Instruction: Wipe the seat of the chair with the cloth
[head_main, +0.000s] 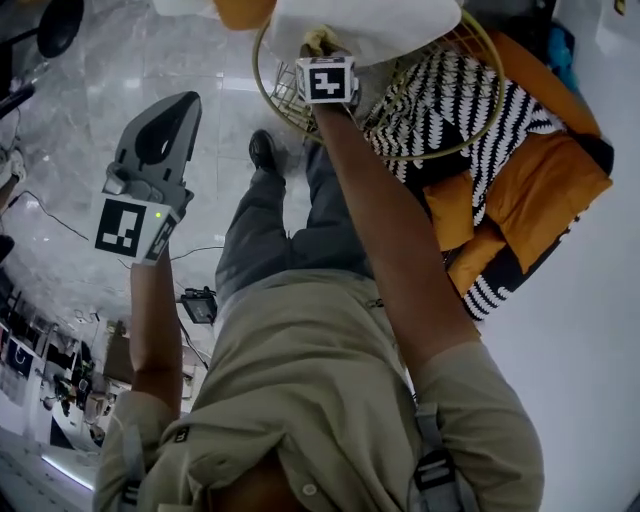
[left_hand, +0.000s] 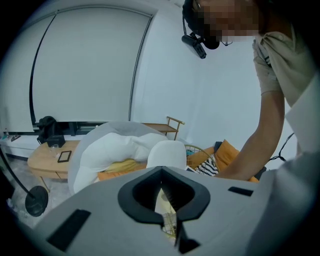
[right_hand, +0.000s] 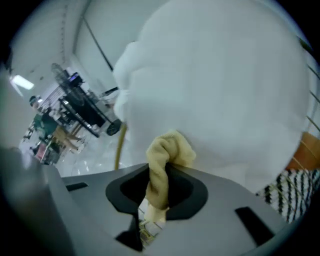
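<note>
**Yellow cloth (right_hand: 164, 162) meets white chair seat (right_hand: 220, 85)**

Yellow and bunched, the cloth is pinched in the right claw (head_main: 320, 55), which is clenched on it. Its free end is pressed to the seat's pale surface at the top centre of the head view. In the right gripper view the seat fills most of the frame, and the cloth rises out of the claw's dark opening to touch it. The chair's gold wire frame (head_main: 283, 98) curves round the seat. A black-and-white striped cushion (head_main: 470, 110) lies just right of the seat, with an orange cushion (head_main: 545, 180) further right. At the left of the head view, the left claw (head_main: 184, 104) is held well apart from the chair, over the marble floor (head_main: 90, 80). Its jaws are closed together with nothing between them.
</note>
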